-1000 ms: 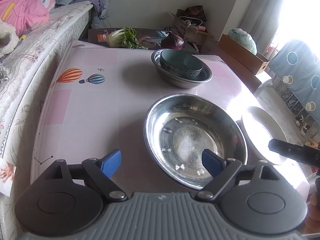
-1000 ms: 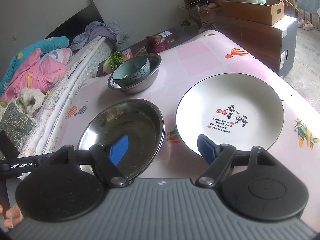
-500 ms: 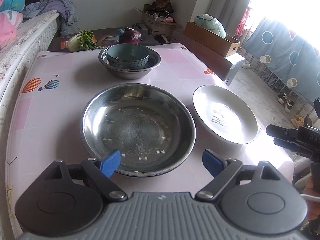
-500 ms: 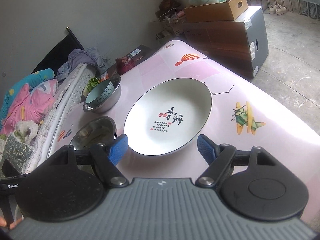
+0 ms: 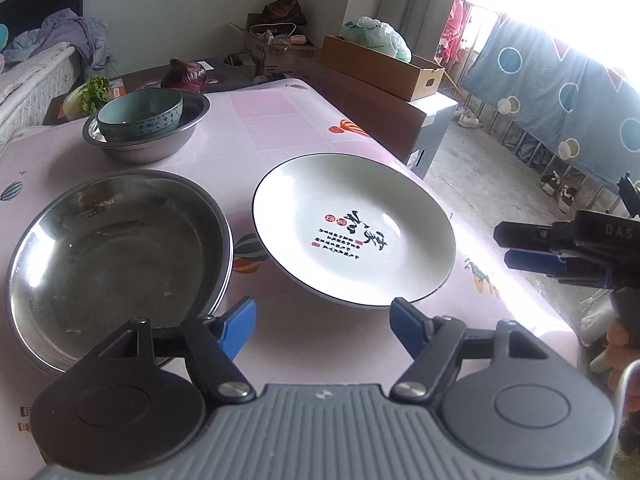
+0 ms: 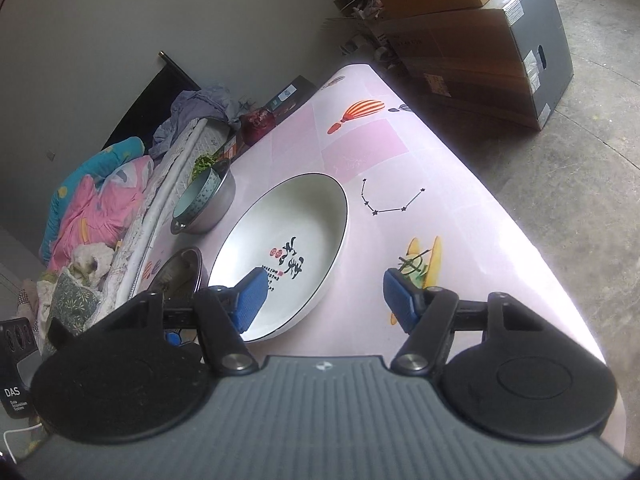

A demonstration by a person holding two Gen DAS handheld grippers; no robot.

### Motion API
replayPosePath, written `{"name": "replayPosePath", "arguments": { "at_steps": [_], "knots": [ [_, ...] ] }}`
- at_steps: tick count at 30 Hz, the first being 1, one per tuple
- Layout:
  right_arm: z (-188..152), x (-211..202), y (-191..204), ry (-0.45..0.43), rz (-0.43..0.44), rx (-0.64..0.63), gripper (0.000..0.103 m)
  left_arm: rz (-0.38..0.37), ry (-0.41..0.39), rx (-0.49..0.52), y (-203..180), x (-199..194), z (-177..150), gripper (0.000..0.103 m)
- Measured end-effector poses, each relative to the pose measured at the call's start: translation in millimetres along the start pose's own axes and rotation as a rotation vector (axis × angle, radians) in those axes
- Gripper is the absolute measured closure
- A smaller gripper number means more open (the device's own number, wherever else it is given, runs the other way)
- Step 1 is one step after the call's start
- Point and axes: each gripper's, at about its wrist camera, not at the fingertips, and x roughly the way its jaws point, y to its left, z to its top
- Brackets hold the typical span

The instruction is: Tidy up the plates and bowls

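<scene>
While both grippers tilt down over the bench, their fingers are closing on nothing.
Left gripper hovers near the white plate; right gripper, rolled sideways, straddles the plate's near rim; steel bowl sits left.

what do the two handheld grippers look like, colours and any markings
Both match: the left gripper and right gripper have a grey ribbed body, two round black discs, black linkage arms with silver pivot screws, and blue finger pads. White DAS lettering marks the side.
</scene>
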Motion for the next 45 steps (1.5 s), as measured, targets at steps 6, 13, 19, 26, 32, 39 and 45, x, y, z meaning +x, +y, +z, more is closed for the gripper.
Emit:
{"name": "replayPosePath", "arguments": {
  "at_steps": [6, 13, 19, 26, 32, 39, 45],
  "knots": [
    [30, 37, -18, 0.046, 0.024, -0.017, 0.057, 0.001, 0.029, -0.065, -2, 20, 0, 0.037],
    [68, 82, -23, 0.067, 0.083, -0.042, 0.069, 0.023, 0.027, -0.074, -10, 30, 9, 0.036],
    [84, 114, -15, 0.102, 0.097, -0.070, 0.075, 0.043, 0.056, -0.093, -8, 38, 14, 0.044],
    [79, 131, -6, 0.137, 0.092, -0.090, 0.081, 0.051, 0.068, -0.112, -5, 42, 17, 0.061],
    [73, 123, -5, 0.154, 0.083, -0.086, 0.081, 0.045, 0.090, -0.115, -3, 44, 18, 0.063],
    [55, 102, -3, 0.168, 0.058, -0.081, 0.080, 0.025, 0.112, -0.106, -2, 37, 10, 0.064],
    [28, 75, -2, 0.155, 0.040, -0.058, 0.079, 0.001, 0.140, -0.081, -3, 23, -4, 0.064]
  ]
}}
